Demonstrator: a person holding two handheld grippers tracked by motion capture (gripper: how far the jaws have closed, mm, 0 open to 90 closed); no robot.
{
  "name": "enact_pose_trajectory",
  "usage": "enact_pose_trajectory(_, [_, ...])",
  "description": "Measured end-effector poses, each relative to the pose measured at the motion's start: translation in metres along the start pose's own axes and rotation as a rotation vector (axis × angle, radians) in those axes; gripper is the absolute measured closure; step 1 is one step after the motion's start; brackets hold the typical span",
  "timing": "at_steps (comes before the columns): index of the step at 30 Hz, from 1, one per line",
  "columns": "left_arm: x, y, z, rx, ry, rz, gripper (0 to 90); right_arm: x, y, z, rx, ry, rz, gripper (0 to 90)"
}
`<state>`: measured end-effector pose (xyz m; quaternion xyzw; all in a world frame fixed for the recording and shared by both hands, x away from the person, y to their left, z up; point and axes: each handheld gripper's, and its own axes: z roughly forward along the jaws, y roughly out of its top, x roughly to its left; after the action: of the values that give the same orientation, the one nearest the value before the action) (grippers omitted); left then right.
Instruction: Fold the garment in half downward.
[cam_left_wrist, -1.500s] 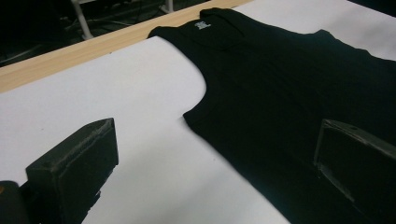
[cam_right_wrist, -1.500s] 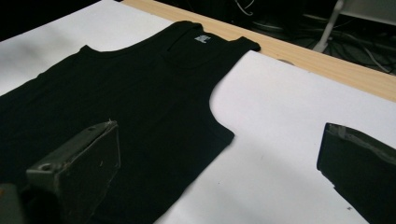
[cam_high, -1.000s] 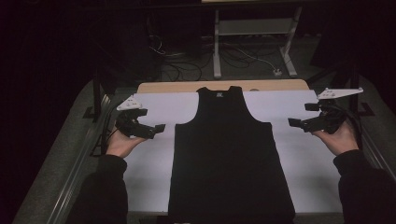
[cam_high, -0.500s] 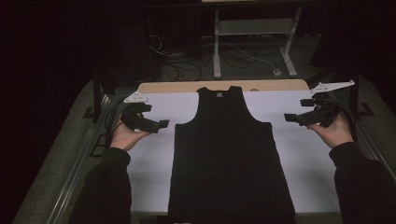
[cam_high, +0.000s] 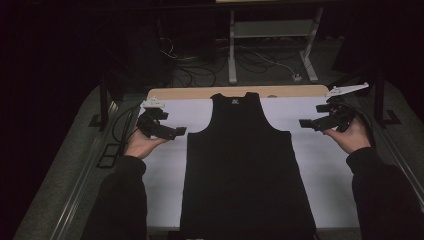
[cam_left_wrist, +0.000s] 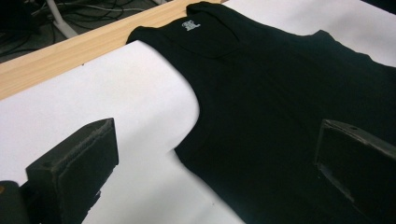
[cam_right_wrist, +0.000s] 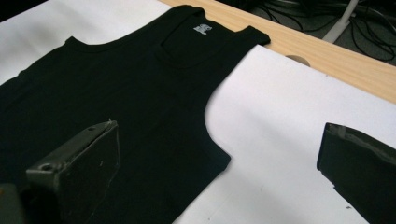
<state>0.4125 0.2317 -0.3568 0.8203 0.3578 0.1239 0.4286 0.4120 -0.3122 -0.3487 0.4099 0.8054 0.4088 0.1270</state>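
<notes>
- Left gripper (cam_high: 172, 132): jaws wide apart, holding nothing, up beside the left armhole of the black tank top (cam_high: 245, 165).
- Best to come in low and pinch just the side edge.
- Tank top: flat in the middle of the white sheet (cam_high: 165, 170), neck by the wooden edge (cam_high: 280, 91).
- Right gripper (cam_high: 309, 123): jaws wide apart too, off the cloth, lots of bare sheet to move over.

Black sleeveless cotton tank top (cam_high: 247, 170), spread flat and smooth, front up, down the middle of the white sheet-covered table (cam_high: 320, 170). Neckline and straps toward the far wooden edge, hem at the near edge. Small white label inside the collar.
</notes>
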Motion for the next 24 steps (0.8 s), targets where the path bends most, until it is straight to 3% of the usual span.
enact_pose_trajectory(9, [0.005,-0.003,0.012,0.003,-0.018,-0.025,0.0,-0.006,-0.003,0.013,0.027,-0.006,0.017,0.0])
enact_pose_trajectory(12, [0.007,-0.003,0.016,0.028,-0.019,-0.005,0.0,-0.008,-0.004,0.018,0.034,-0.002,0.021,0.0])
enact_pose_trajectory(24, [0.012,-0.005,0.031,0.01,-0.045,-0.017,0.0,-0.016,-0.01,0.039,0.066,-0.015,0.047,0.0])
